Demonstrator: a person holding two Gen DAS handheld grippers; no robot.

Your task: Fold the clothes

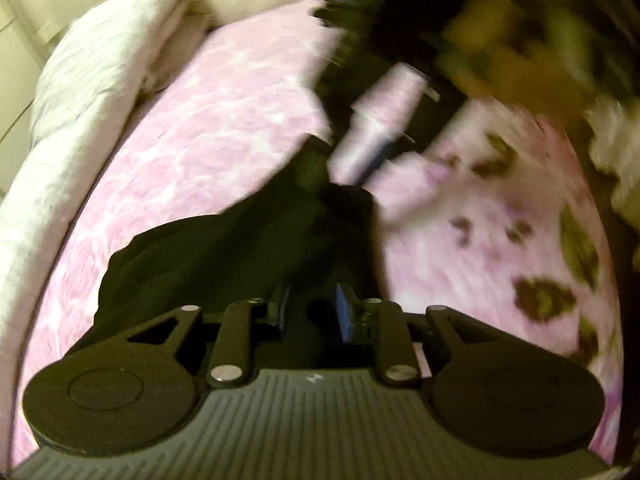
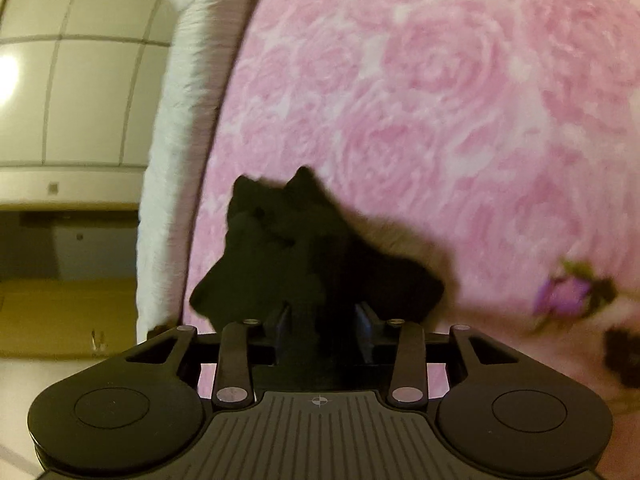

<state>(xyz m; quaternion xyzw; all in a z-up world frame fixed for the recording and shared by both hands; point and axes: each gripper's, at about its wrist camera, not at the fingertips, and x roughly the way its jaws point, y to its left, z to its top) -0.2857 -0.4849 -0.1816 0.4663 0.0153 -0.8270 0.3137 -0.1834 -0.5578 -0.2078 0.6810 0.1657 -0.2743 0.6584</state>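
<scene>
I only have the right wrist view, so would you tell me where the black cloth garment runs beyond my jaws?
Observer: The black cloth garment stretches over the pink rose-patterned bedspread, from the left gripper towards the blurred right gripper.
Operator: Is the left one gripping it?
Observer: Black cloth fills the gap between its jaws. I cannot tell whether they press on it.
Operator: Is there anything else on that side?
Observer: The white fluffy blanket along the bedspread's edge is bunched into a thick fold at its far end.
</scene>
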